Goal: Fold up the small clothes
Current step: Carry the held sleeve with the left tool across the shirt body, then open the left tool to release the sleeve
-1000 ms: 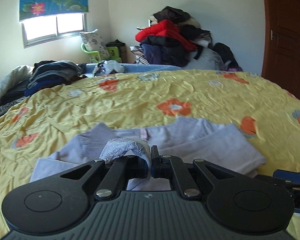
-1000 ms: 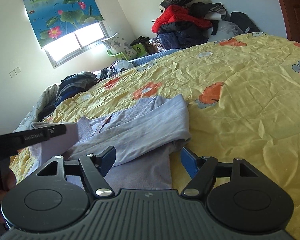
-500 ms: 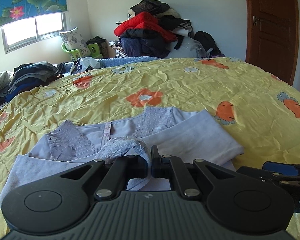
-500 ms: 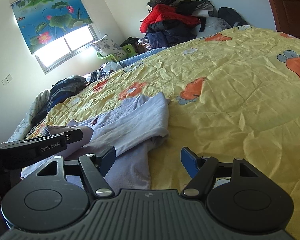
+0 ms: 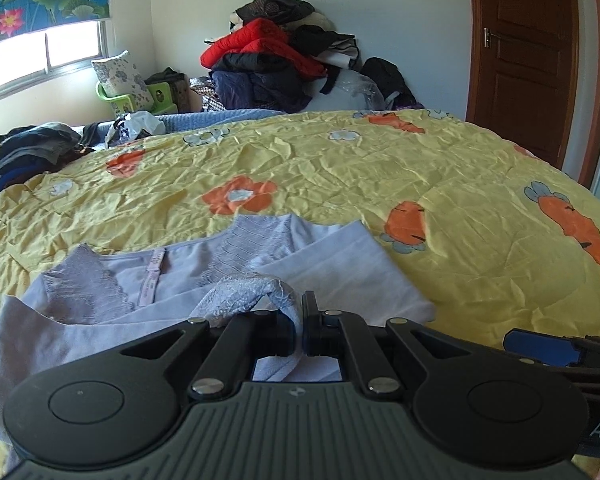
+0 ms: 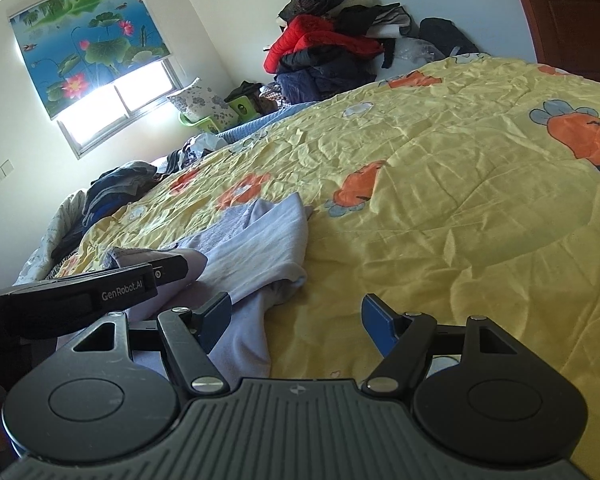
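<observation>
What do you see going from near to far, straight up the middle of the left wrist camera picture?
left gripper pinching a lace cuff → lilac top → orange flower on the yellow quilt → pile of coats

Each claw is matte black: ribbed grey-black housing, two round discs, silver screws at the linkage pivots, blue pads on the right claw (image 6: 298, 322) (the left claw (image 5: 302, 330) reads "GenRobot.AI" in white).

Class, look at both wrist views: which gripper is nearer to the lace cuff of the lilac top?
Left. The left gripper is shut on the lace cuff; the right gripper is open, beside the top's folded edge.
</observation>
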Action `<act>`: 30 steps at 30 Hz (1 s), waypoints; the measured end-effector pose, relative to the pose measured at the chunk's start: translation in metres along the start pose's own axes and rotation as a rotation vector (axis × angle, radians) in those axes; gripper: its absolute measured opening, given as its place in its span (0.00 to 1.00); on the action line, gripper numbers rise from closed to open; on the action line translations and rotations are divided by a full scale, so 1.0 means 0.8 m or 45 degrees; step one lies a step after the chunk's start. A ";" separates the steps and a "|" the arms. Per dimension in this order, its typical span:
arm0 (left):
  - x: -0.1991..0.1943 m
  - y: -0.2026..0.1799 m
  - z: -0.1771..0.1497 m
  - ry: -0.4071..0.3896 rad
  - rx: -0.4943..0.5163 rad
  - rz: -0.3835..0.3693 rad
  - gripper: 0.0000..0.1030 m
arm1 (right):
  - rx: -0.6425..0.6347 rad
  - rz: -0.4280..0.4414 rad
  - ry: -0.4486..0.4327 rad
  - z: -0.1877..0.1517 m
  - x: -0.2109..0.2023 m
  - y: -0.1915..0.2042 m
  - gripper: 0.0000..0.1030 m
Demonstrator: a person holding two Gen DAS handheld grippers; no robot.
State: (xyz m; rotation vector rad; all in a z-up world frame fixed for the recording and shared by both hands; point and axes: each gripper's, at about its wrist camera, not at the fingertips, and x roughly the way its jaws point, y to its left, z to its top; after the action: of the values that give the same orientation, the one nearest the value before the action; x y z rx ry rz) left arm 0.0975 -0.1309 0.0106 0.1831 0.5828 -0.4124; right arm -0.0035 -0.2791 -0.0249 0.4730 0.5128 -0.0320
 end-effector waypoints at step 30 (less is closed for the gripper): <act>-0.030 -0.024 0.000 -0.118 0.033 -0.224 0.85 | 0.050 -0.150 -0.059 0.010 -0.016 -0.044 0.71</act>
State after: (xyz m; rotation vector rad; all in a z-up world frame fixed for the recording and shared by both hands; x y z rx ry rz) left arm 0.0710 -0.1408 0.0228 0.1373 0.5043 -0.5965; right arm -0.0165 -0.3152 -0.0277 0.4793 0.4945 -0.1662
